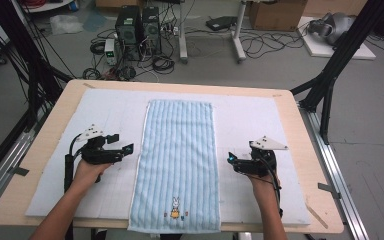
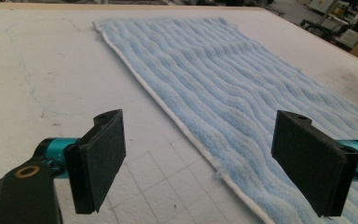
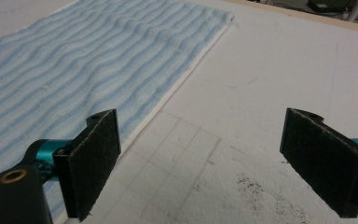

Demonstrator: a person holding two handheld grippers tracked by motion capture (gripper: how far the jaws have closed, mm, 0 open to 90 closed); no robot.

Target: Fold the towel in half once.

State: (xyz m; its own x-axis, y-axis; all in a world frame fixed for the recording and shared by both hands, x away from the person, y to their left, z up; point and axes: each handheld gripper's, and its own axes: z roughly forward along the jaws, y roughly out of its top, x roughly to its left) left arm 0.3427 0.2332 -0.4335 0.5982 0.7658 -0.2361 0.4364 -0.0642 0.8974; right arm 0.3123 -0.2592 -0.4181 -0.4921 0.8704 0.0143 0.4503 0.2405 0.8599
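Note:
A light blue striped towel (image 1: 179, 160) lies flat and spread lengthwise down the middle of the table, with a small rabbit picture near its front end. My left gripper (image 1: 122, 145) hovers just left of the towel's left edge, open and holding nothing. In the left gripper view the towel (image 2: 242, 93) runs between and beyond the wide-apart jaws of my left gripper (image 2: 209, 163). My right gripper (image 1: 231, 161) sits just right of the towel's right edge, open and holding nothing. In the right gripper view the towel (image 3: 84, 70) lies to the left, my right gripper (image 3: 200, 163) over the white mat.
A white mat (image 1: 252, 120) covers the wooden table (image 1: 315, 175) under the towel. The towel's front end hangs slightly over the table's near edge. Black frame legs (image 1: 330, 75) stand at the right, and computers (image 1: 137, 30) with cables sit on the floor behind.

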